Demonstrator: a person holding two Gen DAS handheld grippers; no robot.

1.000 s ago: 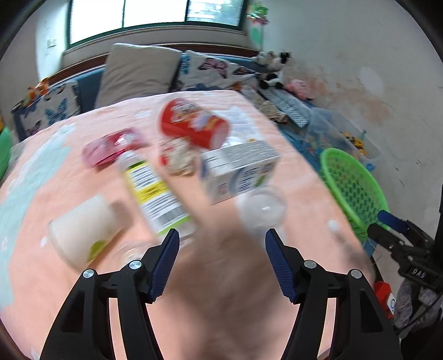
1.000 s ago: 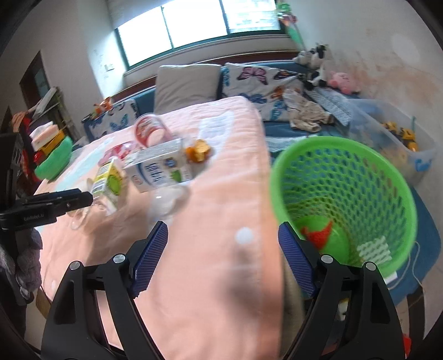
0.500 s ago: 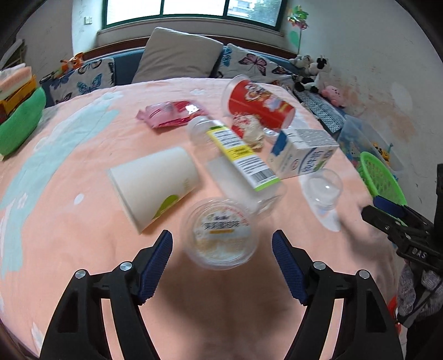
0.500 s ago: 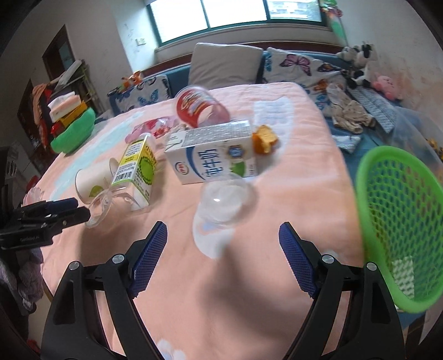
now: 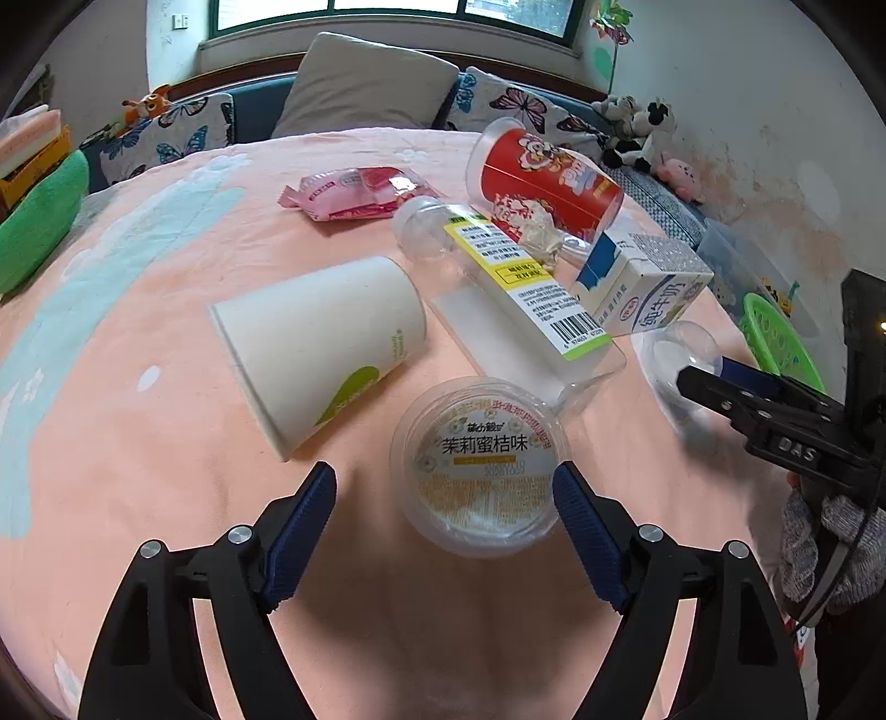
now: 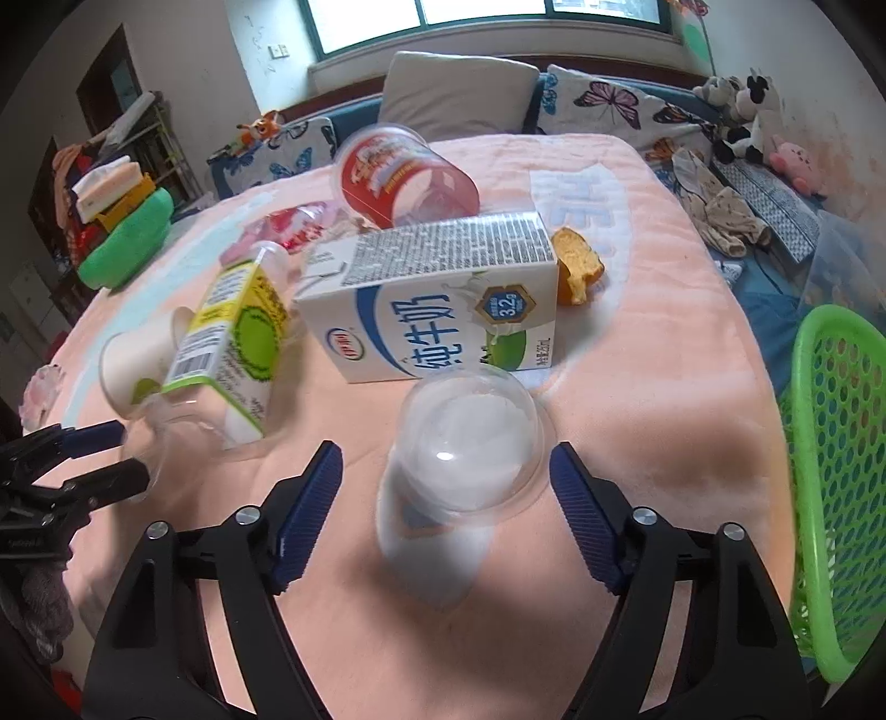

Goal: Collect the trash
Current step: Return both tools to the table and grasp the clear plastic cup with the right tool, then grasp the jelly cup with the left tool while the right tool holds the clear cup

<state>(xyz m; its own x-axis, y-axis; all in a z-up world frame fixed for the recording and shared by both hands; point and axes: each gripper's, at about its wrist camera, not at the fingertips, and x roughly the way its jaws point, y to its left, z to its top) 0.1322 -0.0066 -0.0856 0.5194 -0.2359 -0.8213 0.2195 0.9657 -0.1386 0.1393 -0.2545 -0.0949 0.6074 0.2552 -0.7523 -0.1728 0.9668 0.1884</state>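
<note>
We see mostly smooth plastic and card trash on a soft, fuzzy peach blanket (image 5: 138, 443) spread over a bed. Between the fingers of our left hand-held gripper (image 5: 443, 531) sits a round clear tub (image 5: 479, 462) with a printed foil lid; the jaws are spread wide and touch nothing. Just ahead of it lies a clear square bottle (image 5: 515, 288) with a yellow label, on its side, and ahead to the left a white paper cup (image 5: 321, 343), also tipped over. Farther ahead are a glossy pink wrapper (image 5: 354, 191) and a red cup (image 5: 545, 177) on its side, with a white milk carton (image 5: 642, 288) ahead to the right.

Between the fingers of our right hand-held gripper (image 6: 446, 498) a clear plastic dome (image 6: 473, 440) stands mouth-down; these jaws too are spread, gripping nothing. The carton lies just ahead of the dome, with an orange peel (image 6: 576, 268) touching its right end. A green mesh basket (image 6: 830, 443) stands to the right, off the bed's edge.

Beyond the bed are butterfly-print pillows (image 6: 609, 108), plush toys (image 6: 742, 111) and a window (image 5: 387, 5); the plaster wall (image 5: 775, 138) is stained.
</note>
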